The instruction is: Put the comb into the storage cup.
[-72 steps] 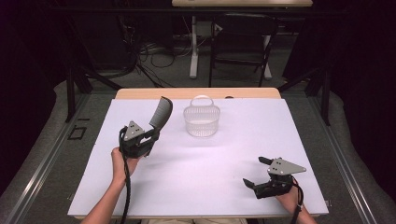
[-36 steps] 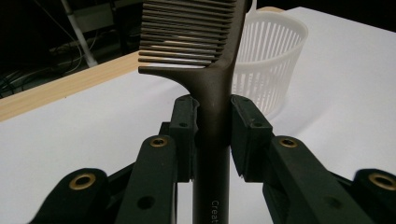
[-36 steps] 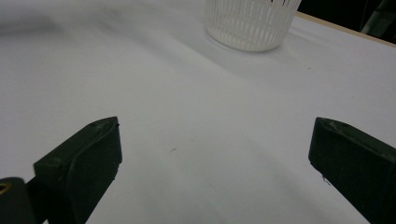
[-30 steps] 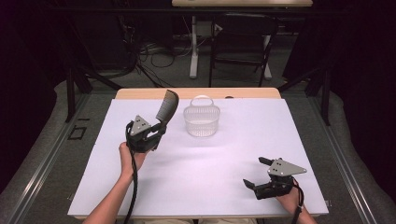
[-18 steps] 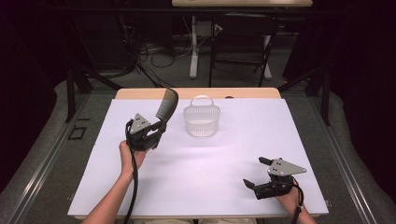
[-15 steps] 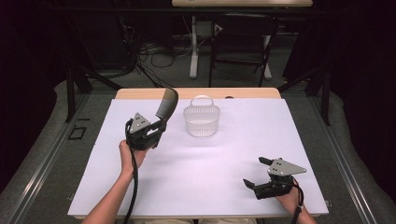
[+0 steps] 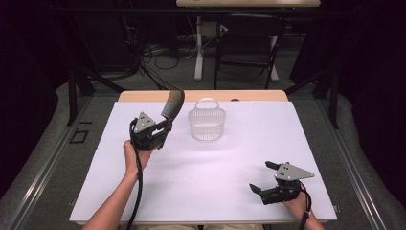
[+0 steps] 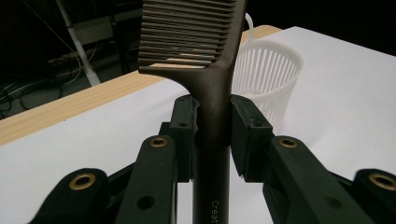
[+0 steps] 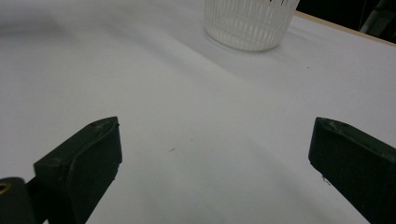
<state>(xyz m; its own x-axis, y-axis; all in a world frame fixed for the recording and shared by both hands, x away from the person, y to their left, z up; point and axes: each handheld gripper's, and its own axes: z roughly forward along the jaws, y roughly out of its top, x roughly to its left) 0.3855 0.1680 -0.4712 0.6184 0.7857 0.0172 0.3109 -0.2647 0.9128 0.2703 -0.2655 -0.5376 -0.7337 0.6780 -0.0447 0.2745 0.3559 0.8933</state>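
My left gripper (image 7: 165,125) is shut on the handle of a dark brown comb (image 7: 173,104), held above the table's left half with the toothed end raised toward the back. In the left gripper view the pads (image 8: 184,123) clamp the comb (image 8: 212,70) from both sides, teeth at the top. A small white slatted basket (image 7: 206,123) with a thin handle stands just right of the comb; the same basket (image 8: 268,77) sits behind the comb in the left gripper view. My right gripper (image 7: 262,178) rests low at the table's front right, jaws wide open, nothing between them (image 9: 212,156).
A white sheet (image 7: 239,158) covers the table, with a strip of bare wood (image 7: 143,96) along the far edge. Beyond the table stand a chair (image 7: 249,43), cables and dark frames. The basket (image 9: 250,21) lies far ahead of the right gripper.
The left hand has carried the comb a little back and slightly right toward the basket, mostly before the last second. The right gripper has stayed in place.
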